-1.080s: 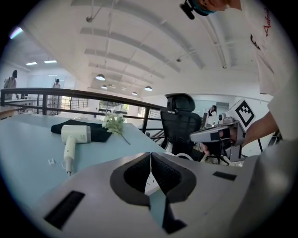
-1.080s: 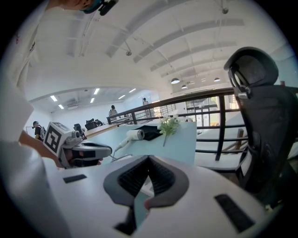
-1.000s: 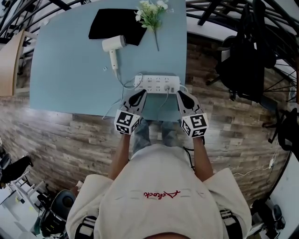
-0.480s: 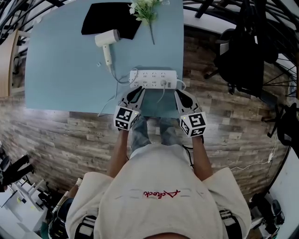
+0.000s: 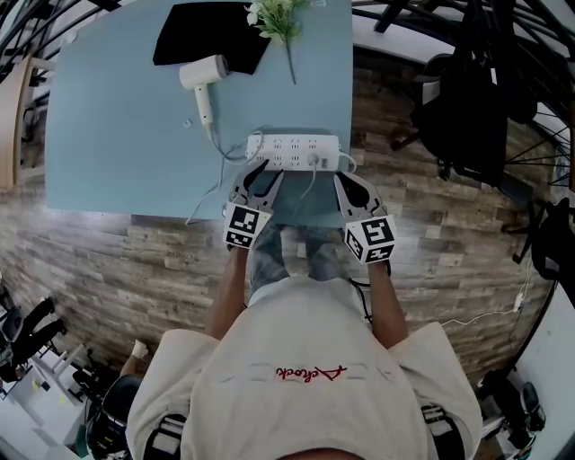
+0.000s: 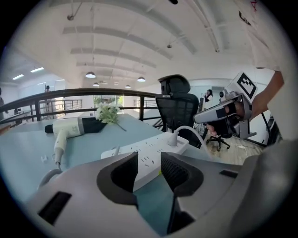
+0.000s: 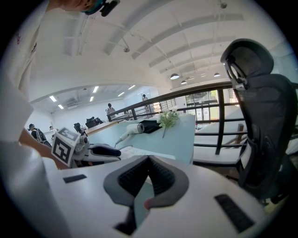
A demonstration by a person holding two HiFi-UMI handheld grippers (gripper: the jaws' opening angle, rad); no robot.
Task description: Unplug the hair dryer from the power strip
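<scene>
The white power strip point(image 5: 294, 151) lies near the front edge of the pale blue table point(image 5: 108, 135). A white plug point(image 5: 314, 162) sits in its right part, also in the left gripper view point(image 6: 176, 138). The white hair dryer point(image 5: 201, 76) lies further back, and its cord runs to the strip's left end. My left gripper point(image 5: 254, 177) hovers just short of the strip's left part with its jaws opening and nothing between them point(image 6: 149, 158). My right gripper point(image 5: 346, 182) is shut and empty, near the strip's right end point(image 7: 148, 160).
A black cloth point(image 5: 211, 40) and a sprig of white flowers point(image 5: 277, 18) lie at the back of the table. A black office chair point(image 5: 467, 108) stands to the right on the wood floor. Railings run beyond the table.
The left gripper's jaws have parted from shut to open, and it has sunk a little toward the strip. The right gripper has kept still.
</scene>
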